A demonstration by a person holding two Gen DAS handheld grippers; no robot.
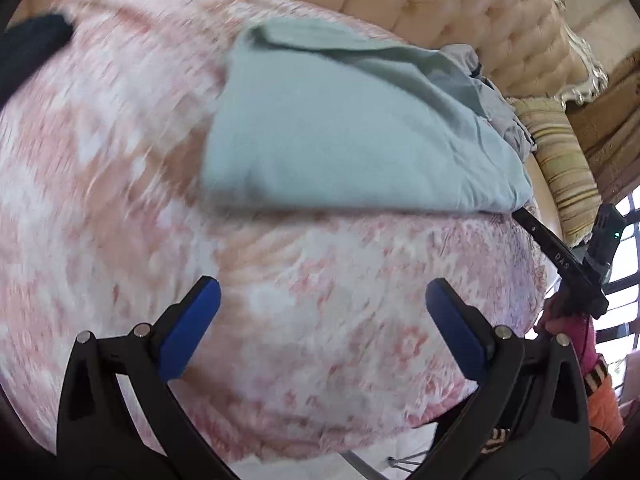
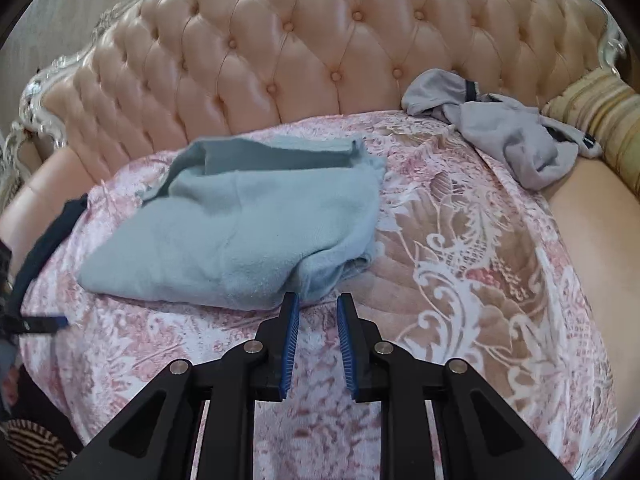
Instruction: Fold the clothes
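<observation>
Teal garment on pink bedspread by tufted headboard

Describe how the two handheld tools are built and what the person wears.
Both the left tool and right tool have black angular linkage arms with silver rivets and blue ribbed pads. The right tool's side reads "DAS". A pink sleeve and orange garment show.

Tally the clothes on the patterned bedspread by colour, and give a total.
Light blue-green garment: 1
Grey garment: 1
Dark garment at the far left edge, mostly out of view: 1
Total: 3
</observation>
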